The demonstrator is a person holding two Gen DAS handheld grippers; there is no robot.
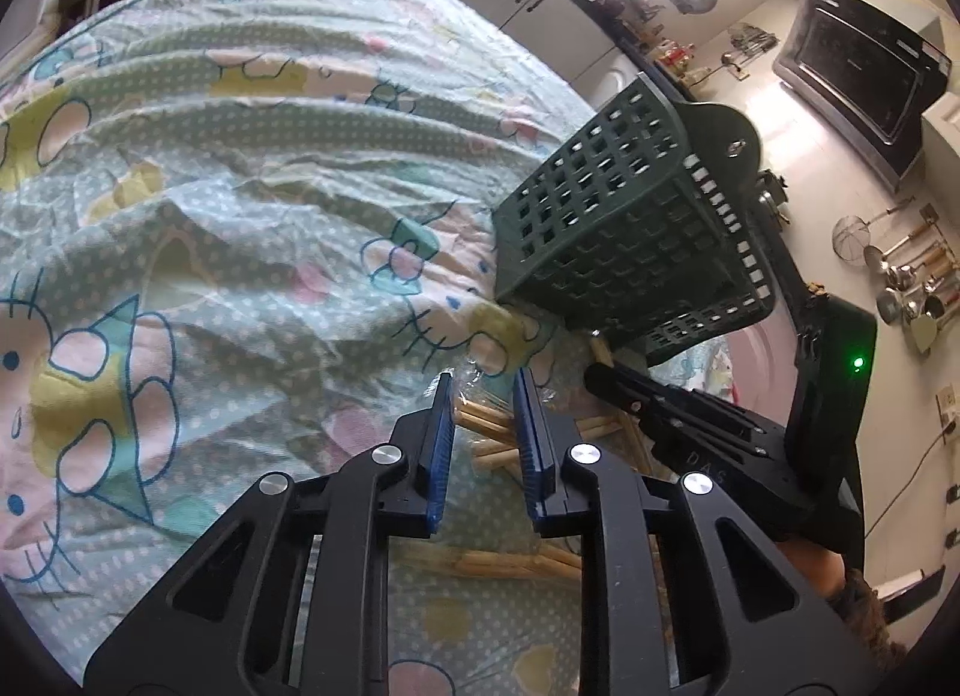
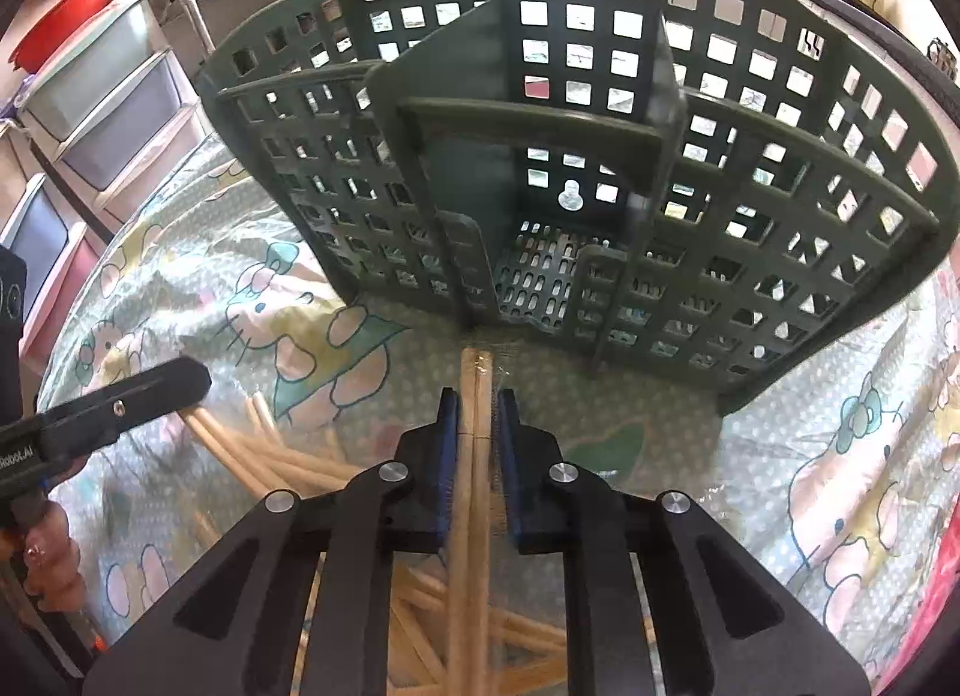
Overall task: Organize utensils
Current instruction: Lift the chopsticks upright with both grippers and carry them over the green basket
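Right claw (image 2: 474, 426), black with blue pads: closed on pair of pale wooden chopsticks (image 2: 474, 396) pointing at dark green perforated plastic utensil basket (image 2: 576, 168). Left claw (image 1: 480, 414): narrow, plastic-wrapped chopsticks (image 1: 486, 426) between pads, contact unclear. "DAS" on right claw's body, "Robot.AI" on left's. Cartoon-print cloth (image 1: 240, 186) underneath.

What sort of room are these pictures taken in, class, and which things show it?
Most likely a home kitchen: a countertop oven, ladles and strainers hanging on the wall, and a green utensil basket on the cloth-covered table.
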